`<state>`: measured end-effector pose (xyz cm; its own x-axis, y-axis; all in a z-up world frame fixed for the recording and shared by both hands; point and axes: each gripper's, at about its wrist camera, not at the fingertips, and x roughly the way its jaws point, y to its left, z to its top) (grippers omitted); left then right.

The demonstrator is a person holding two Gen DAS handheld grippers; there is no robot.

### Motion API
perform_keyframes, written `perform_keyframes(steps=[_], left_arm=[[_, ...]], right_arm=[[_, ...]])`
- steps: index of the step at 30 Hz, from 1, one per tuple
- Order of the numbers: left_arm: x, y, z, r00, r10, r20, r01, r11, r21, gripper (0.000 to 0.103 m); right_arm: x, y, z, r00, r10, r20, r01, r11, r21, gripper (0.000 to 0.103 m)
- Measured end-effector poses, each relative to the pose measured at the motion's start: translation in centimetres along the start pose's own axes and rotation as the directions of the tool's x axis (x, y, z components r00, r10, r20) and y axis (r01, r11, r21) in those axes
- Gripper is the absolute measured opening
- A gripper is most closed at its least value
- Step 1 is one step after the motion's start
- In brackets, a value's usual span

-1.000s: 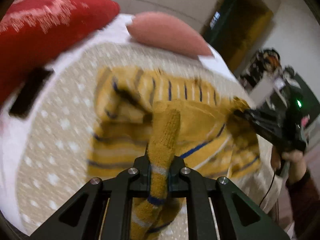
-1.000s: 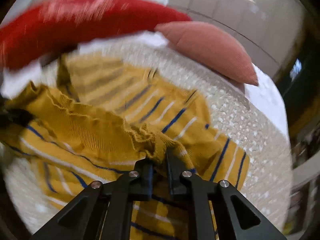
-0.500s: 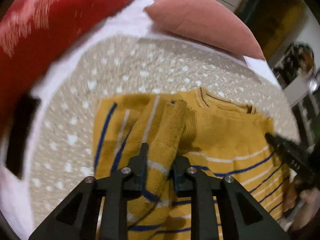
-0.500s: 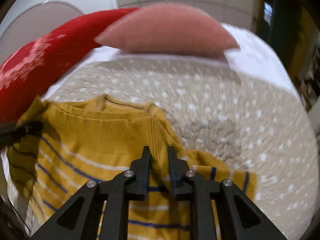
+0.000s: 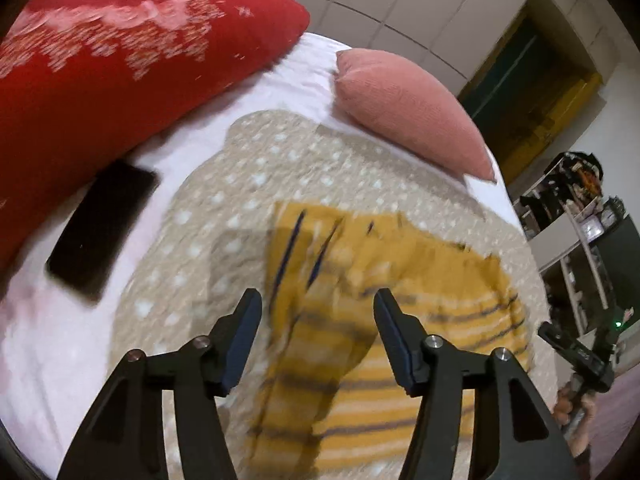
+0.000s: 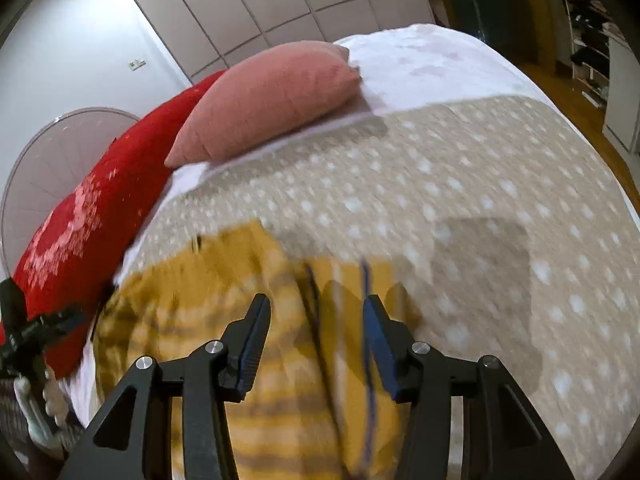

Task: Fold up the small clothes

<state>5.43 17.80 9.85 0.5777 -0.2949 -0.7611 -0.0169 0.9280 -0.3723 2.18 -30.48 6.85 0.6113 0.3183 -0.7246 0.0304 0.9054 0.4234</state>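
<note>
A small mustard-yellow knit sweater (image 5: 384, 304) with navy and white stripes lies on the beige dotted blanket (image 5: 240, 184); it also shows in the right wrist view (image 6: 224, 304), blurred by motion. My left gripper (image 5: 316, 304) is open and empty, above the sweater's left part. My right gripper (image 6: 316, 308) is open and empty, above the sweater's right sleeve side. The right gripper also shows at the far right of the left wrist view (image 5: 576, 352), and the left gripper at the left edge of the right wrist view (image 6: 28, 328).
A large red pillow (image 5: 104, 52) and a pink pillow (image 5: 404, 104) lie at the head of the bed. A black phone (image 5: 100, 228) lies on the white sheet beside the red pillow. Shelves (image 5: 580, 216) and a wooden floor (image 6: 580, 112) lie past the bed's right edge.
Both grippers have opened and let go of the sweater's sleeves. They have pulled back and risen, and the sweater now lies on the blanket.
</note>
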Motion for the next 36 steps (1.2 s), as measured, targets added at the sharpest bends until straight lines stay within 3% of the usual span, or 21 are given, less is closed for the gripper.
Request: perform_keyframes(steps=[4,8,12,16,17,18,19,20,25,27,30,32,34,36], left_arm=[[-0.5,2.4,-4.0,1.0,-0.003,-0.022,0.003,1.0,-0.018,0.062],[0.3,4.1,-6.8,0.996,-0.074,-0.052,0.07,0.994,-0.087,0.07],[2.6,3.8,-7.8,0.987,-0.129,-0.097,0.117,0.986,-0.123,0.072],[4.2,2.0,-8.3,0.994,-0.071,-0.084,0.063,0.993,-0.101,0.082],[4.4,1.2,-8.3,0.995,-0.026,-0.099,0.018,0.997,-0.075,0.077],[4.4,0.8,-8.1,0.994,0.001,-0.113,-0.008,0.998,-0.057,0.044],[4.2,0.7,-7.6,0.991,-0.004,-0.137,-0.003,0.999,-0.052,0.023],[3.9,1.0,-7.2,0.987,-0.031,-0.159,0.02,0.998,-0.068,0.01],[-0.2,2.5,-5.8,0.992,-0.063,-0.113,0.05,0.992,-0.112,0.01],[-0.6,3.0,-6.4,0.993,-0.032,-0.117,0.019,0.994,-0.11,0.009],[0.0,4.4,-7.3,0.989,0.079,-0.128,-0.091,0.992,-0.092,0.009],[-0.1,6.0,-7.6,0.988,0.063,-0.143,-0.084,0.986,-0.146,0.01],[-1.2,7.0,-7.8,0.992,0.057,-0.116,-0.077,0.982,-0.17,0.01],[-3.2,7.0,-7.9,0.996,0.069,-0.057,-0.077,0.987,-0.143,0.021]], right_arm=[[-2.4,-1.6,-5.2,0.998,0.059,-0.029,-0.058,0.997,0.042,0.059],[-3.0,-1.6,-10.2,0.994,0.101,-0.046,-0.097,0.992,0.075,0.064],[-0.9,-0.8,-11.9,0.991,0.118,-0.062,-0.11,0.987,0.118,0.064],[0.8,0.3,-11.7,0.991,0.131,0.02,-0.133,0.974,0.181,0.071],[1.4,0.8,-11.6,0.991,0.132,0.026,-0.135,0.974,0.181,0.071],[1.7,1.0,-11.3,0.99,0.137,0.02,-0.138,0.974,0.178,0.069],[1.9,1.3,-10.9,0.986,0.164,0.009,-0.163,0.971,0.173,0.046],[1.9,1.5,-10.2,0.974,0.225,-0.013,-0.219,0.96,0.175,0.011],[-2.4,1.5,-8.5,0.978,0.204,0.053,-0.208,0.973,0.102,0.01],[-2.8,0.5,-8.9,0.979,0.199,0.032,-0.202,0.973,0.114,0.009],[-1.2,-0.4,-10.5,0.99,0.141,-0.028,-0.137,0.983,0.12,0.01],[-0.2,-1.3,-11.6,0.992,0.111,-0.062,-0.101,0.984,0.148,0.015],[-0.8,-2.2,-12.0,0.993,0.109,-0.044,-0.1,0.979,0.176,0.019],[-2.6,-2.2,-12.0,0.997,0.08,-0.006,-0.078,0.984,0.161,0.02]])
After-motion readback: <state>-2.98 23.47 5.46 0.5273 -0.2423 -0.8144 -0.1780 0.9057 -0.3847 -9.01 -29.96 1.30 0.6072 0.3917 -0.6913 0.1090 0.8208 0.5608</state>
